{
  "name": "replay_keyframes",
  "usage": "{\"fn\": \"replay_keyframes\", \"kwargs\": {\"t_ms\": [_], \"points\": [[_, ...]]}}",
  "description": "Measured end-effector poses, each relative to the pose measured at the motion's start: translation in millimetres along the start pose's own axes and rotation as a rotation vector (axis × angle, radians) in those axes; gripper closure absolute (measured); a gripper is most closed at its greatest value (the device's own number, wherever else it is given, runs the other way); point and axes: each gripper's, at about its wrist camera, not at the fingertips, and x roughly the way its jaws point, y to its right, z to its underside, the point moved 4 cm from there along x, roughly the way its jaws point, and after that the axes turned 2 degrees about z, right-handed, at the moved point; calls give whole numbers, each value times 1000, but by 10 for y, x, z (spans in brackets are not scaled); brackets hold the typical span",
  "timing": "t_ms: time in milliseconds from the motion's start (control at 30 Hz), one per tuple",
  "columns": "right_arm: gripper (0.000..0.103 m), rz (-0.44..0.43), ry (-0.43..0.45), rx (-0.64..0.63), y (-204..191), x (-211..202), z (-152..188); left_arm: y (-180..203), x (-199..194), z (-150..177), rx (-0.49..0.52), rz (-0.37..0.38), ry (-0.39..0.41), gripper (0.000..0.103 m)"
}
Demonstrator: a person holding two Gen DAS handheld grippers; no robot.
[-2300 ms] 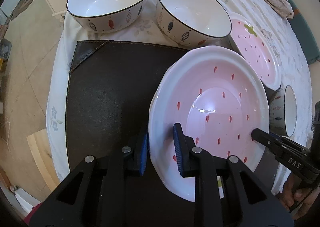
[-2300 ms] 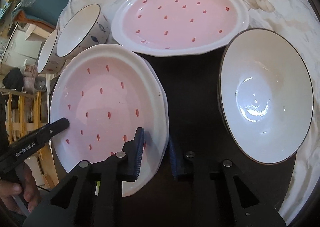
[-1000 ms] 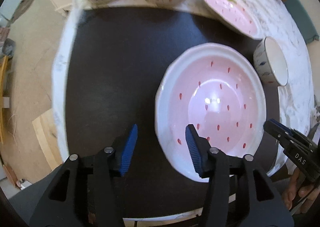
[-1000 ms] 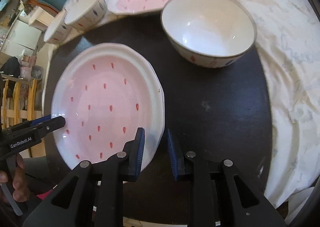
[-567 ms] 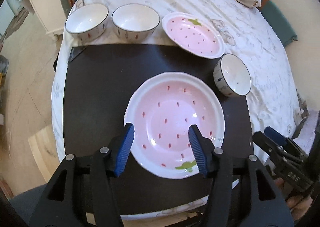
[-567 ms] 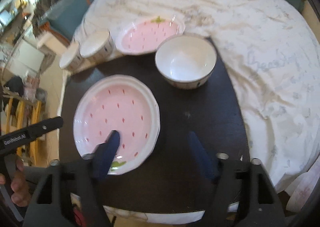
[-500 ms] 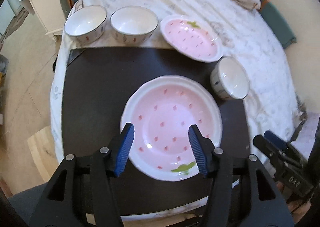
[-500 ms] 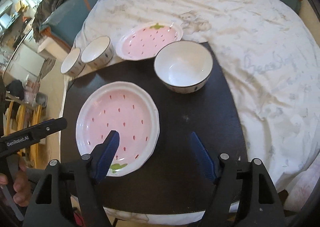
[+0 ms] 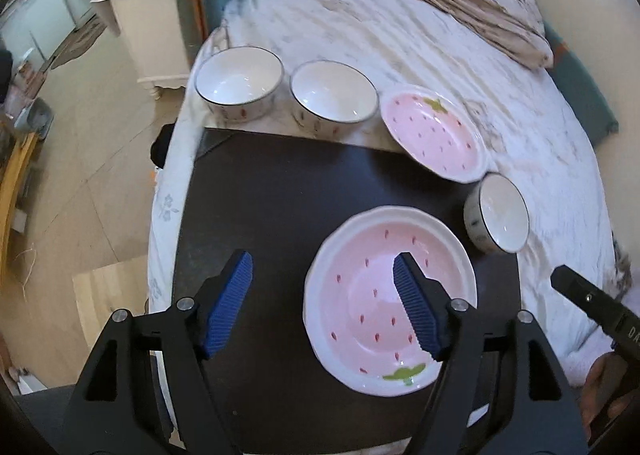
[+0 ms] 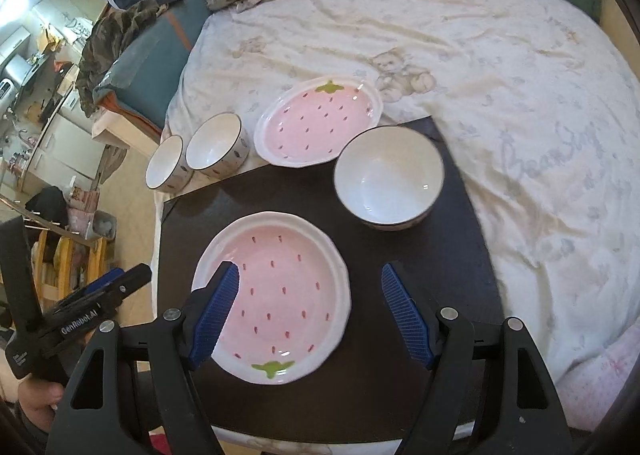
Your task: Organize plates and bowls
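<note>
**Bed-top crockery, mat and sheet**

Bedsheet (image 10: 520,103) carries a dark mat (image 9: 280,195). From the left I log: two bowls (image 9: 239,89) at the mat's far left corner; my left gripper (image 9: 322,287), spread wide, empty; large strawberry plate (image 9: 376,295) near the front edge; small strawberry plate (image 9: 434,133) and third bowl (image 9: 500,213) toward the right edge; right gripper (image 10: 310,295), also wide, empty. Glazed ceramic: I judge it stiff, slippery, breakable; I'd pinch the rim.

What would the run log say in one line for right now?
left hand-held gripper: open, empty | right hand-held gripper: open, empty | strawberry plate: flat on dark mat | bowl: on mat
</note>
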Motion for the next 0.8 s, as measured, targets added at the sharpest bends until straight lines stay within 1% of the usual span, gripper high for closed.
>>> {"fn": "replay_keyframes", "kwargs": {"t_ms": [100,200,267,333,367,533,633,733,800], "points": [[26,-15,14,-22,-20,18,-34,-34,26,-53,8,-53,22,33],[26,-32,38,-28,15,43,-67,-53,77,-110,6,-61,30,33],[26,-14,63,-81,0,59,-98,-52,104,-159,-7,-67,37,33],[26,22,63,-134,-1,114,-149,-19,138,-207,-22,-79,37,33],[26,17,59,-137,14,130,-169,6,155,-231,-31,-83,33,33],[26,-6,49,-109,212,226,-379,181,224,-342,-71,-42,27,33],[26,-48,48,-66,335,267,-532,296,330,-452,-64,-43,24,33],[26,-50,79,-15,469,273,-739,385,468,-557,-67,-56,6,33],[26,-78,96,15,544,283,-886,440,548,-621,-76,-56,-4,33]]}}
